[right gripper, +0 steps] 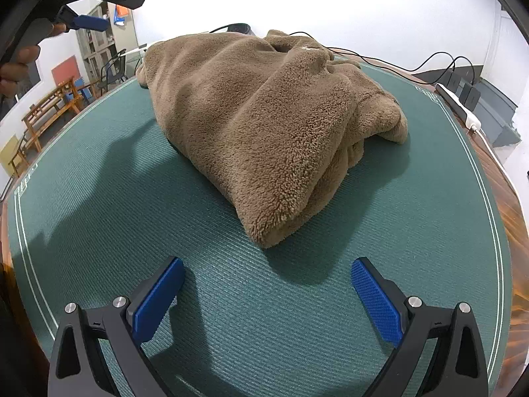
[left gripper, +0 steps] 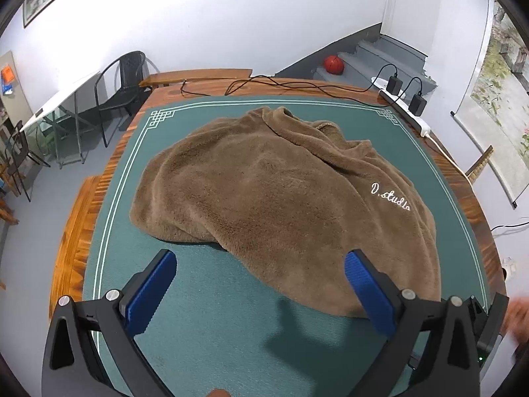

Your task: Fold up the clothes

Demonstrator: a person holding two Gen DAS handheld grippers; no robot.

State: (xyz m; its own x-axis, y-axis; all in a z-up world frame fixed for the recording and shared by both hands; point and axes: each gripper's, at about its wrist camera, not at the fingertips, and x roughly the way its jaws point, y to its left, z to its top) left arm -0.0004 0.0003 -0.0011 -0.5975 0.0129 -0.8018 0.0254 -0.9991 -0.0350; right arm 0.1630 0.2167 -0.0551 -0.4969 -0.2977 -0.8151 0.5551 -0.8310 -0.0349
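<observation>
A brown fleece garment [left gripper: 274, 188] lies bunched in the middle of the green mat [left gripper: 211, 314] covering the surface. On the near side of the garment, the left hand-held gripper [left gripper: 261, 264] and right hand-held gripper [right gripper: 267, 273] hang with jaws spread, holding nothing.

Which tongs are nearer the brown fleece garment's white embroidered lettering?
Left. The left tongs hang open at the garment's near edge, lettering just beyond. The right tongs sit open before a folded corner, lettering hidden.

Fuzzy brown fleece garment [left gripper: 264, 192]; ribbed matt green mat [left gripper: 231, 314]; glossy wood table [left gripper: 76, 231].
</observation>
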